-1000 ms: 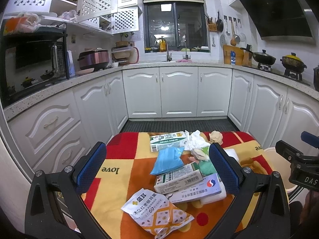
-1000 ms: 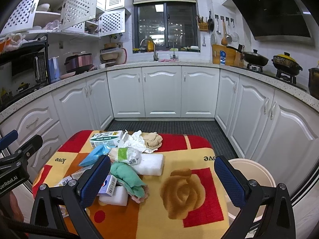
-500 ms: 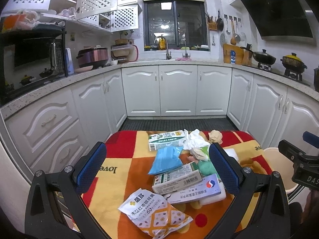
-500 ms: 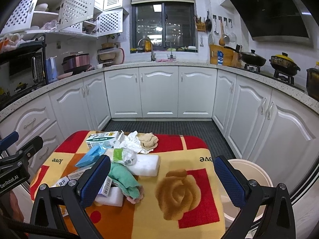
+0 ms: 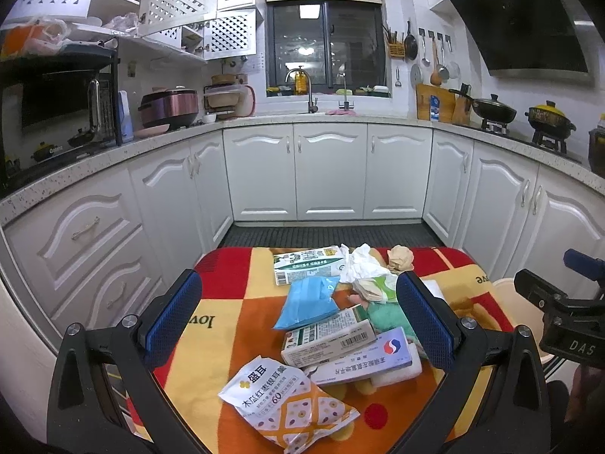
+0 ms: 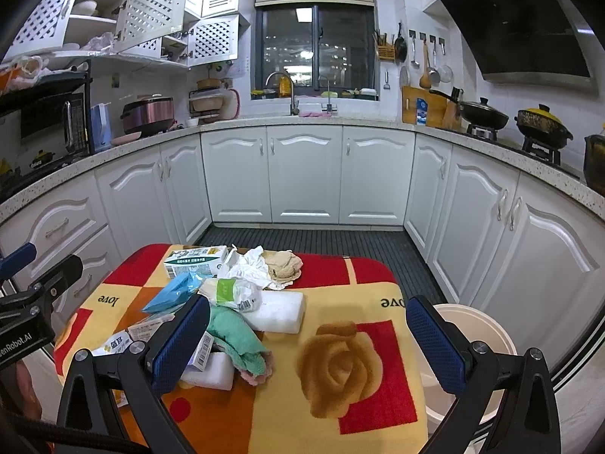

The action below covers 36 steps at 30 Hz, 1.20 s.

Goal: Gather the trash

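I see both views evenly lit from overhead, a ceiling light glaring in the dark window [image 5: 327, 41]; fisheye bends the cabinets [image 6: 302, 174], corners vignette black, focus sharp, shadows soft on the tablecloth [image 6: 340, 302]

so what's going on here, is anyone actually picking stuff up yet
Not yet. A person holds a gripper in each hand above a small table covered with a patterned cloth. Both the left gripper and the right gripper are open and hold nothing. The trash lies in a loose pile on the cloth: a snack packet, medicine boxes, a blue bag, crumpled tissue and a green cloth. A cream bin stands beside the table.
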Tool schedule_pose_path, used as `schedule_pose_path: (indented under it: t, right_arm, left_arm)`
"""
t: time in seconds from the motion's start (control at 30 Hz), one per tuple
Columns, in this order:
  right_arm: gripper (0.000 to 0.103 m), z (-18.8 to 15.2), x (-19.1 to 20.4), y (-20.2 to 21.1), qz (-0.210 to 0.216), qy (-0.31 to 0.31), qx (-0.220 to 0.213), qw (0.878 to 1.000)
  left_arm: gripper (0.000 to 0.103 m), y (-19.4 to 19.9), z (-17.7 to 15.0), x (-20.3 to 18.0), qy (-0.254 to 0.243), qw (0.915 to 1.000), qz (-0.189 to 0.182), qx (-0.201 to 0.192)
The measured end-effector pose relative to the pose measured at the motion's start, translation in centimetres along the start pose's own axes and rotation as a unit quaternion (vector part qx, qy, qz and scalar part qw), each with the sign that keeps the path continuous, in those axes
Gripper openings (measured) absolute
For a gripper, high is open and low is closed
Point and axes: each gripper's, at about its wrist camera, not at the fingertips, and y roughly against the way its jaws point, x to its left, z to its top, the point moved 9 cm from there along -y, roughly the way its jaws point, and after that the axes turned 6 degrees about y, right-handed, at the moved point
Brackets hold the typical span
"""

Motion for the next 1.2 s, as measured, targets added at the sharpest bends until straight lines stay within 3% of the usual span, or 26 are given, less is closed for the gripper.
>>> schedule_pose_path:
  t: [0.87,1.1,1.2]
  right_arm:
    - [0.103,-1.3,0.1,-0.9,0.032,-0.025,0.023,0.999]
    - [0.103,-2.3,0.2,-1.9,0.023,-0.004,0.059,0.998]
    - [0.103,-3.0,-0.1,-2.6,0.013,0.008,0.079,0.997]
  left_arm:
    - [0.102,-0.5,-0.5,0.4,0.001,1.0000,0.008,0.004]
    - [0.102,-1.4,-1.2,3.2,0.058,0.9978,0.001,0.031]
    - [0.102,-1.9,-1.6,5.2,0.059,0.9971,0.015,0.047]
